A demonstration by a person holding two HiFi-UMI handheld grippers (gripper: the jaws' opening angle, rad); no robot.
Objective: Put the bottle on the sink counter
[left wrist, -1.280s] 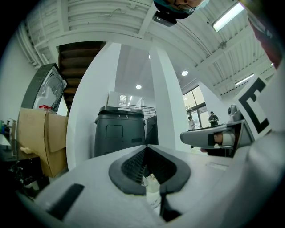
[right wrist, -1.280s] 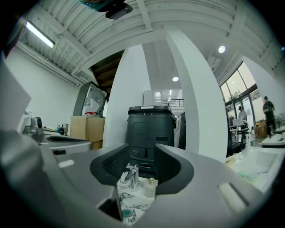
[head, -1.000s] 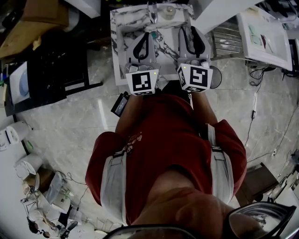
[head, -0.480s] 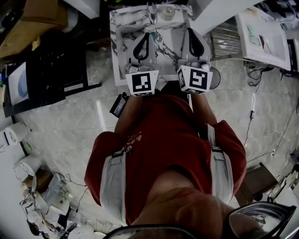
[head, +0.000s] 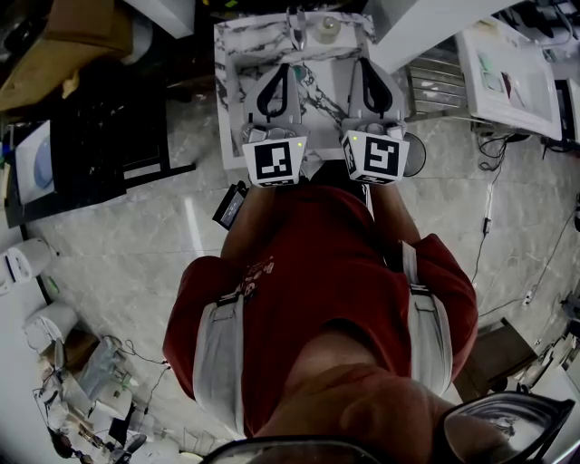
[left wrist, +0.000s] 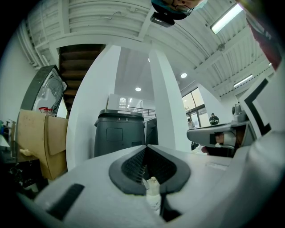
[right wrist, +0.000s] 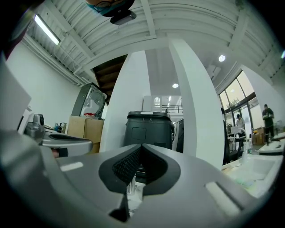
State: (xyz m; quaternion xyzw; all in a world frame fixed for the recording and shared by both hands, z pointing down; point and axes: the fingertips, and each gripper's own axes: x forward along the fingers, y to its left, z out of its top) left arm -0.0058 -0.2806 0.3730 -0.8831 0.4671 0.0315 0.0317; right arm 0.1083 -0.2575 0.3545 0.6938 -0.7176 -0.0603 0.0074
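Large workshop or lab hall, not home: high white ribbed ceiling (right wrist: 147,18) with tube lights, tall white pillars (right wrist: 196,102), stacked cardboard boxes (left wrist: 40,142), dark bin (left wrist: 119,133), loose cables (head: 489,217) on tiled floor (head: 136,236), freestanding mock-up sink counter (head: 228,54).

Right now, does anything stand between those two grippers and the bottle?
Nothing visible does. The bottle stands at the back of the sink counter, beside the faucet. The left gripper and right gripper, both shut and empty, are held just in front of it.
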